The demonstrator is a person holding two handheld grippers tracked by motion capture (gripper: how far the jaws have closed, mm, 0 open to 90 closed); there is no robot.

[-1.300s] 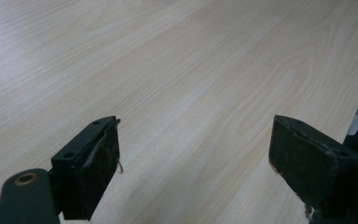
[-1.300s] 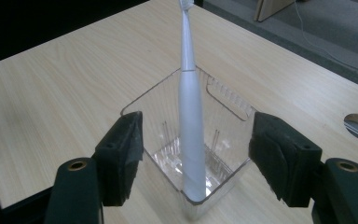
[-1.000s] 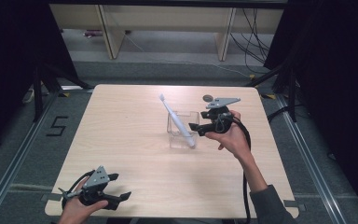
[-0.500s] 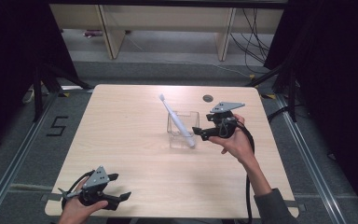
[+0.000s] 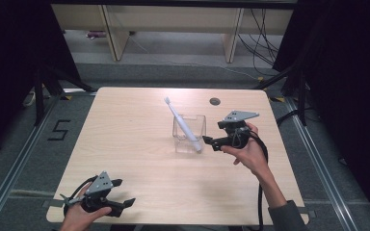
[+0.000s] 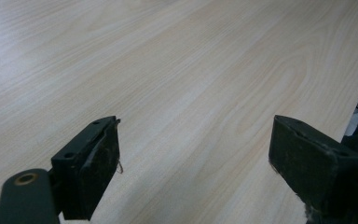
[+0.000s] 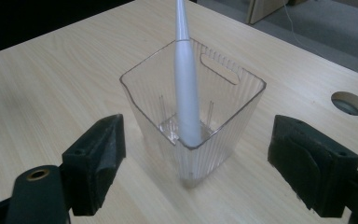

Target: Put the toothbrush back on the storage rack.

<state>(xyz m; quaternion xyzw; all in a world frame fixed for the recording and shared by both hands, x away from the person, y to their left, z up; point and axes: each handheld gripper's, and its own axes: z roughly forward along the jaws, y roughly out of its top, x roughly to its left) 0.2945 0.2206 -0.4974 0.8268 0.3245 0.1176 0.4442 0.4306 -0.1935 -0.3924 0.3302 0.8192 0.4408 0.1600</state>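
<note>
Toothbrush: white, slim, light, stiff and smooth, leaning in a clear ribbed plastic holder at centre frame on the tabletop; best taken mid-handle above the rim. Right claw just beside the holder, jaws having just opened wide, nothing pressed between them. Left claw at lower left, spread and empty.

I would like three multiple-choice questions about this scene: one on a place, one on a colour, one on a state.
1. Where does the toothbrush stand?
A. flat on the table
B. in the clear cup
C. in the left claw

2. What colour is the toothbrush?
A. white
B. red
C. black

3. How is the right claw?
A. shut on the toothbrush
B. shut on the cup's rim
C. open, holding nothing

Answers:
1. B: its lower end rests on the bottom of the clear cup and it leans out over the rim.
2. A: handle and neck look white.
3. C: its jaws have just been opening and stand wide, with the cup beyond them, untouched.
</note>
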